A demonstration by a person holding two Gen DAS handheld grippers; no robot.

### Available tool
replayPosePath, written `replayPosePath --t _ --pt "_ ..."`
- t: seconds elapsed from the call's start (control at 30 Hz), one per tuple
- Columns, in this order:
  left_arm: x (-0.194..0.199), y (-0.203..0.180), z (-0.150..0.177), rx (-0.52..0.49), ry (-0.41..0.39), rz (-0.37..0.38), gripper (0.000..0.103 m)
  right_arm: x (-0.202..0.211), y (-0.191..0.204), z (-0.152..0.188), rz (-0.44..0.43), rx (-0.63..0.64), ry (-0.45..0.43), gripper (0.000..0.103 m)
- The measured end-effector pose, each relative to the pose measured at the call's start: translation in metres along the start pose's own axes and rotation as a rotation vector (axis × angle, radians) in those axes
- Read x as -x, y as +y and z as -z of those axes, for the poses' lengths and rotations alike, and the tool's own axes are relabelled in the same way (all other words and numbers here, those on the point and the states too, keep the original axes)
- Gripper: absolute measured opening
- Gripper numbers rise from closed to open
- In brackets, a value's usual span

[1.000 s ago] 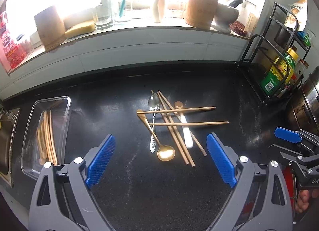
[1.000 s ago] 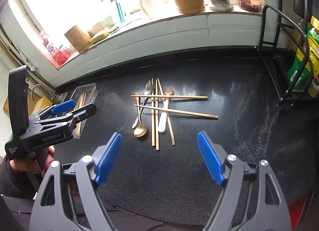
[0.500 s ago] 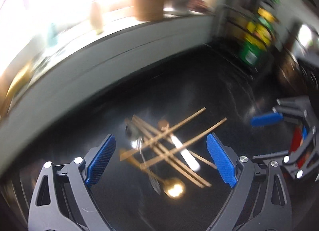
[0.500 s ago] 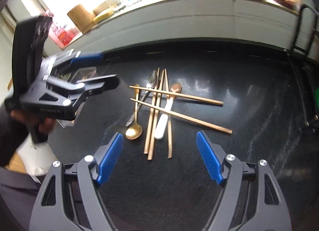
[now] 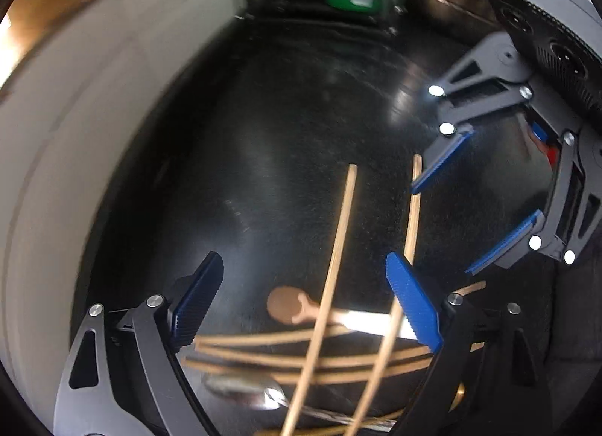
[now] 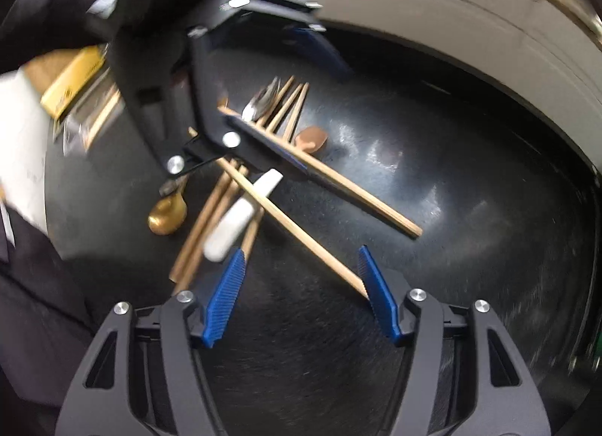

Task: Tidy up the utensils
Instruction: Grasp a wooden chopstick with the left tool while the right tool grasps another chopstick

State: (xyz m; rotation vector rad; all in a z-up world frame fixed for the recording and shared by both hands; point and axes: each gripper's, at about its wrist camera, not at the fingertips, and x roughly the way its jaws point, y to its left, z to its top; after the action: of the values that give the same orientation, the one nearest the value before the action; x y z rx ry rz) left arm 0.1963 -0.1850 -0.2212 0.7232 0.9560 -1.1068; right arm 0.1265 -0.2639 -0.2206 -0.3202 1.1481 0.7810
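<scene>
Both grippers hang over the pile mid-counter (image 6: pixel 470 191). Left gripper (image 5: pixel 304 304) gapes wide, just narrowing, straddling two chopsticks (image 6: pixel 312 244) that run away toward the right gripper (image 6: pixel 301 294), jaws half-wide, closing, one tip between them. Bare counter to the right.

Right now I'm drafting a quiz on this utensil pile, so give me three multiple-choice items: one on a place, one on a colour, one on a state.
1. Where does the pile of chopsticks and spoons lie?
A. on the black counter
B. in a drawer
C. on a white plate

2. What colour are the pads on both grippers?
A. red
B. blue
C. green

3. How does the right gripper stand?
A. clamped on a spoon
C. holding a cup
B. open, pads gripping nothing

Answers:
1 A, the utensils rest on the dark surface.
2 B, the pads are blue in both views.
3 B, the jaws have just been closing, with one chopstick's tip between them.
</scene>
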Motion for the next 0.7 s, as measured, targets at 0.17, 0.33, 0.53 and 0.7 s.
replayPosePath --t 0.17,0.33,0.53,0.7 --pt "-0.027 0.000 -0.002 -0.088 0.020 0.093 0.075 -0.019 -0.006 -0.002 -0.030 0.070 0.034 0.054" --pt "-0.034 -0.006 0.003 -0.192 0.021 0.128 0.064 -0.025 -0.003 -0.006 -0.044 0.126 0.024 0.048" --pt "-0.029 -0.015 0.005 -0.265 0.026 0.163 0.017 -0.031 -0.006 -0.017 -0.070 0.167 0.026 0.019" --pt "-0.027 -0.018 0.006 -0.251 0.049 0.170 0.006 -0.031 -0.005 -0.018 -0.105 0.153 0.076 0.008"
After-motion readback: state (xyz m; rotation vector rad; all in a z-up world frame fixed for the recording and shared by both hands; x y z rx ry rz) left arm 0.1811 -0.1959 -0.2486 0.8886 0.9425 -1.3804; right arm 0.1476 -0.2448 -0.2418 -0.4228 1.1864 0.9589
